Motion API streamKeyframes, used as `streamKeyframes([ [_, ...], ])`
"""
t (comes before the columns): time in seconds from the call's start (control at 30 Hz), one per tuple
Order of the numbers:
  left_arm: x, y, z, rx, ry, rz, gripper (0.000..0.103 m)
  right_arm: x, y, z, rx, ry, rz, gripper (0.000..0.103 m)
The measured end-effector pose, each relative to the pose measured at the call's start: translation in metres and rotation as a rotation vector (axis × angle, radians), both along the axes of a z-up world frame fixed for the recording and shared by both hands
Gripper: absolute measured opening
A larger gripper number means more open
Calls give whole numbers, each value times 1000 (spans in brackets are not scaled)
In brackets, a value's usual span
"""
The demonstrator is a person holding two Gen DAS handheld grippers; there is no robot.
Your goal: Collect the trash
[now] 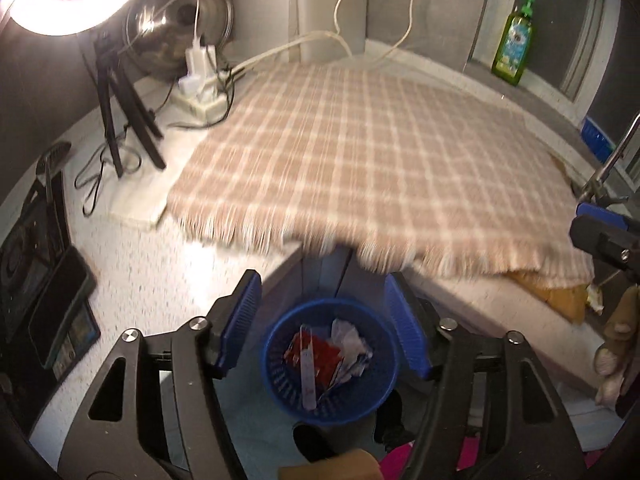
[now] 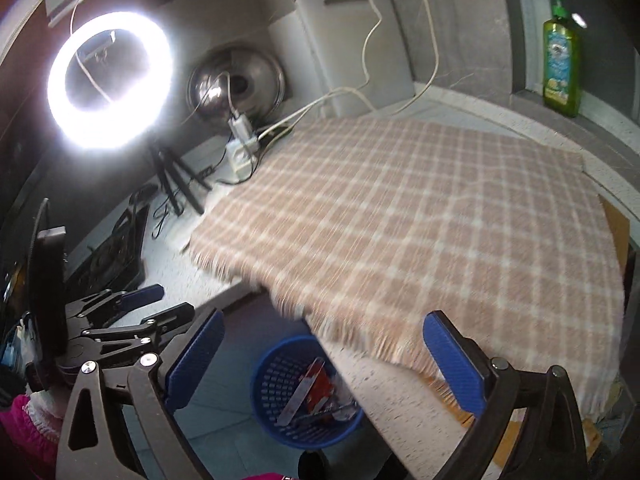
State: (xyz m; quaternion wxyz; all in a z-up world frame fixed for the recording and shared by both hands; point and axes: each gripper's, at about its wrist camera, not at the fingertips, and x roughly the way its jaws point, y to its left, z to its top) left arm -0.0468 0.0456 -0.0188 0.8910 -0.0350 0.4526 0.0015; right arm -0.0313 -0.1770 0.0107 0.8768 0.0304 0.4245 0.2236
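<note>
Left hand-held gripper (image 1: 324,320): jaws apart, nothing between the blue pads, above the basket.
Right hand-held gripper (image 2: 324,364): jaws spread wide, empty, over the desk's front edge.
Basket (image 1: 280,332): blue, slotted, on the floor below the front edge of the desk (image 1: 140,264).
Trash (image 1: 316,356): red wrapper, crumpled white paper and a pale flat stick, all inside the basket.
Cloth (image 1: 360,160): beige checked, fringed, covers most of the desk and overhangs its front edge.
Ring light (image 2: 110,80): lit, on a tripod at the desk's far left corner.
Bottle (image 2: 562,68): green pump bottle on the ledge past the far right corner.
</note>
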Motion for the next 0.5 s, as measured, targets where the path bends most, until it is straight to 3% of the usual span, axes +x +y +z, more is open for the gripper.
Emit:
streamKeyframes([
  [0.07, 6, -7, 12, -9, -30, -12, 71, 1, -5, 7, -2, -27, -14, 102],
  [0.13, 13, -14, 22, -20, -56, -25, 81, 3, -10, 14, 2, -52, -23, 102],
  [0.3, 30, -30, 41, -19, -102, -49, 84, 3, -19, 28, -1, -116, -61, 103],
  [0.43, 33, -39, 51, -26, -133, -68, 97, 4, -28, 34, 13, -144, -90, 103],
  [0.5, 35, -43, 55, -28, -142, -75, 98, 4, -34, 39, 13, -168, -124, 103],
])
